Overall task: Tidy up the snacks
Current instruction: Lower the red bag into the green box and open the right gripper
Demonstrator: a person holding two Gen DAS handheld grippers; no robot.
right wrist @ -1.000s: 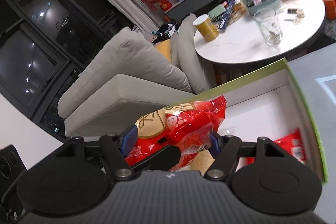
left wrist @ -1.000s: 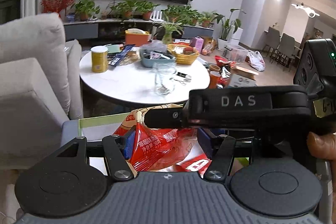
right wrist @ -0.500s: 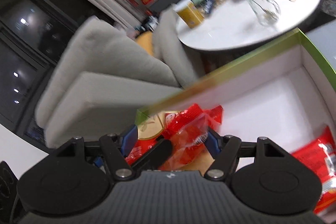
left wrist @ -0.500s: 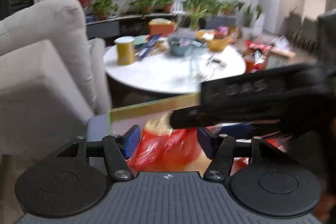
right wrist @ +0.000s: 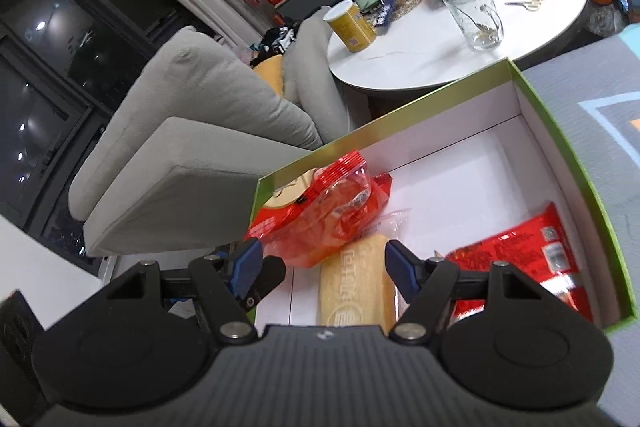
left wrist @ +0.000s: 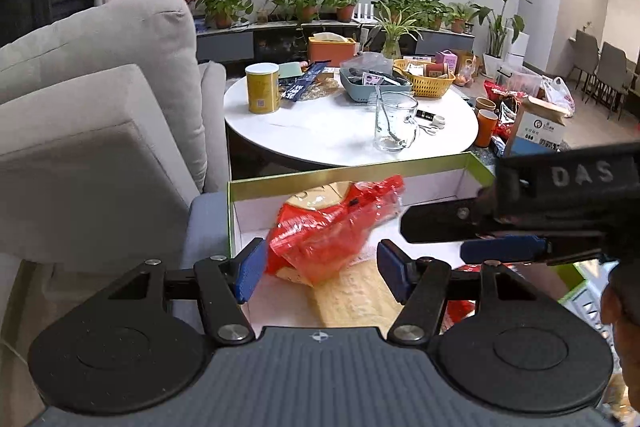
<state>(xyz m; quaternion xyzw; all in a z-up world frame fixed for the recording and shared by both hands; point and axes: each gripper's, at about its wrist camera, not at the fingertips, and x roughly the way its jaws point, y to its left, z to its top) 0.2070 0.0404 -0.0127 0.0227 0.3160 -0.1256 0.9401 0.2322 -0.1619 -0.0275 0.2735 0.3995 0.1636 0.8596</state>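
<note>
Left wrist view: we see our left gripper (left wrist: 320, 269) with jaws spread wide, touching nothing, above the crinkly red plastic snack bag (left wrist: 332, 227) lying at lower centre inside the green-rimmed white cardboard box (left wrist: 348, 175). Our right gripper (right wrist: 322, 263) is likewise spread and empty, over a pale yellow wrapped snack bar (right wrist: 352, 291) beside that bag. A flat glossy red packet (right wrist: 528, 259) lies at lower right in the box

Your left camera looks level over the green box (left wrist: 344, 174) toward the round table (left wrist: 344, 135). Your right camera looks down closer (tilted), and both see that box (right wrist: 576, 163) and table (right wrist: 440, 51).
</note>
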